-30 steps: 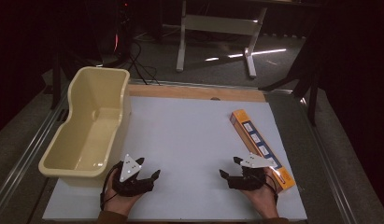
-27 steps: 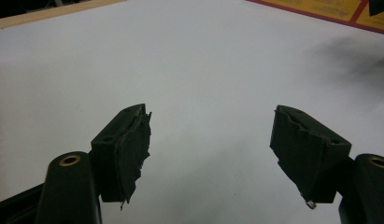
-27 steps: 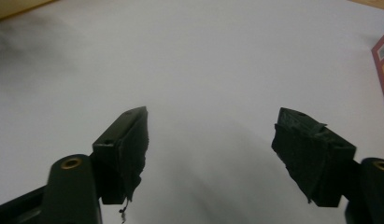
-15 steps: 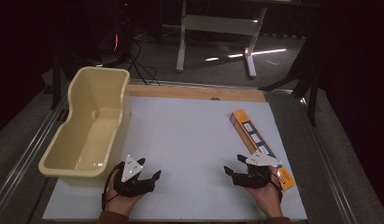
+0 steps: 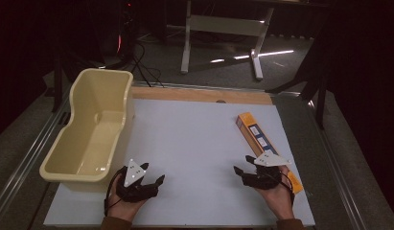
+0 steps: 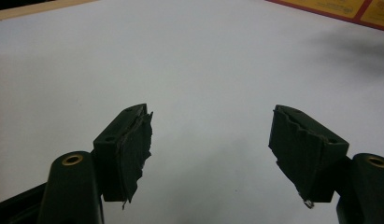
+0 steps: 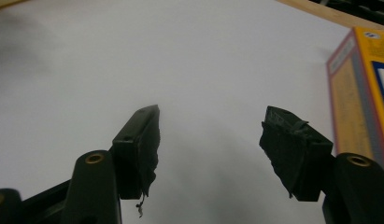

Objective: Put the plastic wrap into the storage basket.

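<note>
A long orange box (image 5: pixel 260 139) lies on the right side of the white board (image 5: pixel 194 139), its near end beside my right hand. My right gripper (image 5: pixel 241 166) rests low on the board just left of the box, pointing left and away. In the right gripper view its jaws (image 7: pixel 210 135) stand apart over bare board with nothing between them, and the box (image 7: pixel 362 93) lies to their right. These jaws have just been closing. My left gripper (image 5: pixel 154 173) sits at the board's near left, open (image 6: pixel 210 135) over bare board.
A cream plastic tub (image 5: pixel 104 73) stands along the left edge of the board, just beyond my left hand. A wooden strip (image 5: pixel 199 94) borders the far edge. A white stand's legs (image 5: pixel 223 28) are on the dark floor behind.
My right hand has shifted slightly to the right, closer alongside the orange box. The left hand has stayed put.
</note>
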Motion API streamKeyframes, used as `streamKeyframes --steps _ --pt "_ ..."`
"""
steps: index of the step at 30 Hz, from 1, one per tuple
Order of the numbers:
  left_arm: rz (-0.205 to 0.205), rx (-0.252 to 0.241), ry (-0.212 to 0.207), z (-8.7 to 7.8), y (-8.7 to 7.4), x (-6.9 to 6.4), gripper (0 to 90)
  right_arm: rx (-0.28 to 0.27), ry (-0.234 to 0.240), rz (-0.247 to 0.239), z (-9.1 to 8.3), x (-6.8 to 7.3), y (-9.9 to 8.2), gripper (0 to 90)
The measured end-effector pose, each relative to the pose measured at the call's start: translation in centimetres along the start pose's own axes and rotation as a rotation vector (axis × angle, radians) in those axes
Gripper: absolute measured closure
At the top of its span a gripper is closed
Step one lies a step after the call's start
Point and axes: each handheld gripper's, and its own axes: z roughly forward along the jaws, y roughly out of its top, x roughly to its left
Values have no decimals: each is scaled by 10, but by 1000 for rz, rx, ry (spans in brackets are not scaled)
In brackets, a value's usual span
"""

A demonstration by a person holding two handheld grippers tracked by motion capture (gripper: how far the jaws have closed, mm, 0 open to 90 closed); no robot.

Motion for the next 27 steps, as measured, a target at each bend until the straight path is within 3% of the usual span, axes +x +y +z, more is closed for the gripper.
streamKeyframes --steps 5,6,13,20,27 --pt "-1 -7 12 -1 0 1 291 15 -33 -2 -2 -12 5 362" --pt "-1 -8 10 -2 0 1 292 38 -57 -6 -2 -23 9 350" --pt "-4 -6 12 -1 0 1 292 96 -132 7 2 -57 14 320" --pt "-1 -10 16 -1 0 1 295 154 -156 36 9 -83 22 274" --pt "-4 -10 17 -1 0 1 295 268 -184 40 25 -106 31 251"
